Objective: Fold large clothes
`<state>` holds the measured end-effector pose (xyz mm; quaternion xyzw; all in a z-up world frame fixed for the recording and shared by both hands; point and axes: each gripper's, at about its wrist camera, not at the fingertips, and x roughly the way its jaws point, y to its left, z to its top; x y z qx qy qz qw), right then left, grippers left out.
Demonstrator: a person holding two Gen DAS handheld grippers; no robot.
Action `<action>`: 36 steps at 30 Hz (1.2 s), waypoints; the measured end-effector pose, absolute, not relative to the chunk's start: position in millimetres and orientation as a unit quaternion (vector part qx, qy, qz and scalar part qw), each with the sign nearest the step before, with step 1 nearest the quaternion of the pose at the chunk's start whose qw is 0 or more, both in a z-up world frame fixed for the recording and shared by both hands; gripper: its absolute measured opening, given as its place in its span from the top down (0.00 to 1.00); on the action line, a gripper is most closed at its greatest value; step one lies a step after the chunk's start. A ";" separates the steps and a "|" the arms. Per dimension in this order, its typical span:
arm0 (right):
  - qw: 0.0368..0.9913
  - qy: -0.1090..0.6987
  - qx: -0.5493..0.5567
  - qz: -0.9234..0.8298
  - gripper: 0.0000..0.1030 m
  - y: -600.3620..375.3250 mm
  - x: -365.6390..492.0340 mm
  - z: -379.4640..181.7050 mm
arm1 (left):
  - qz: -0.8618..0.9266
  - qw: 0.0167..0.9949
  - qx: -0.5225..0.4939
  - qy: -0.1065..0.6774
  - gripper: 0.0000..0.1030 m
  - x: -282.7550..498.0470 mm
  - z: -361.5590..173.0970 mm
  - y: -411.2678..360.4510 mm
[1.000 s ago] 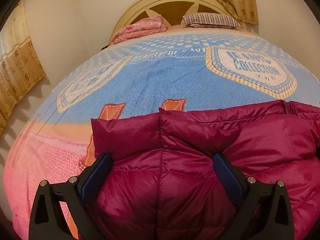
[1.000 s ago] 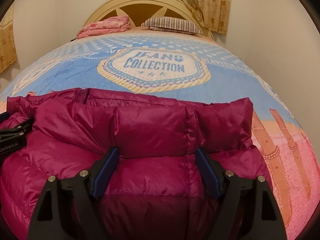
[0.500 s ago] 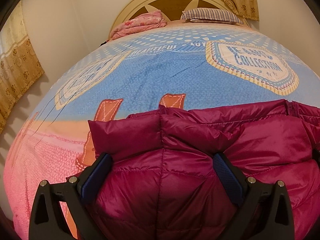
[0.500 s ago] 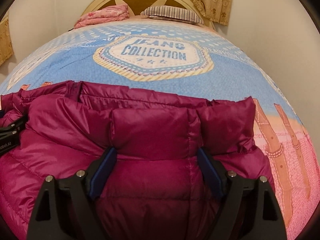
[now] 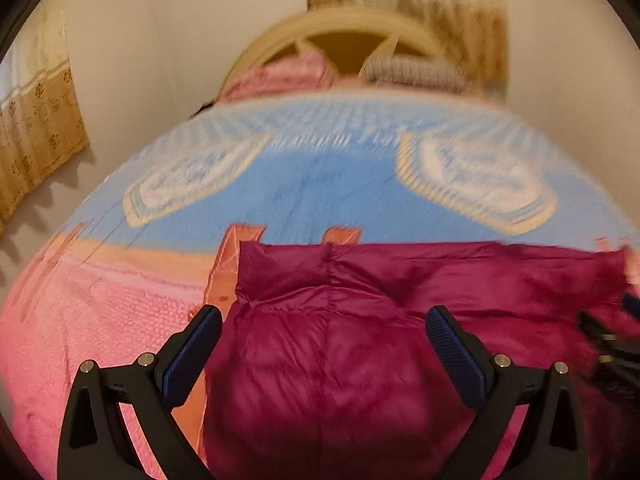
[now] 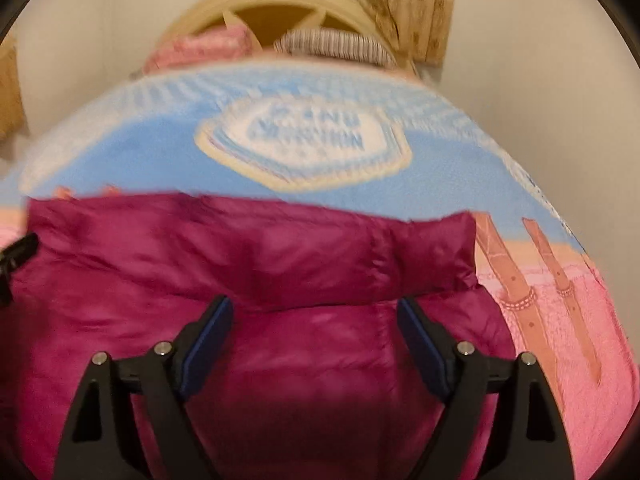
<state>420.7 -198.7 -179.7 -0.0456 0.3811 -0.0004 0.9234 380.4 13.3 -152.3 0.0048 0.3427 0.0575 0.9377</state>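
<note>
Both views have blurred; spread left gripper (image 5: pixel 323 334) and right gripper (image 6: pixel 315 322) straddle the magenta jacket (image 6: pixel 280 280); blanket badge (image 6: pixel 306 136) at 12 o'clock, writing unreadable.

Both cameras are sitting just behind their own fingers, looking forward and downward along them, close over the jacket (image 5: pixel 360 360) on the bed (image 5: pixel 312 192). Left view: fingers (image 5: pixel 192 344) framing the jacket's left end. Right view: fingers (image 6: pixel 208 336) framing its right end. Both are facing the headboard (image 6: pixel 280 8) beyond the fingertips, sharing jacket, blue bedspread, pillows and curtain.
</note>
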 end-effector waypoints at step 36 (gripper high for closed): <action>0.925 0.365 -0.105 0.026 0.06 -150.2 303.6 -217.5 | 0.111 0.912 -0.050 0.392 0.01 270.9 -212.3 58.0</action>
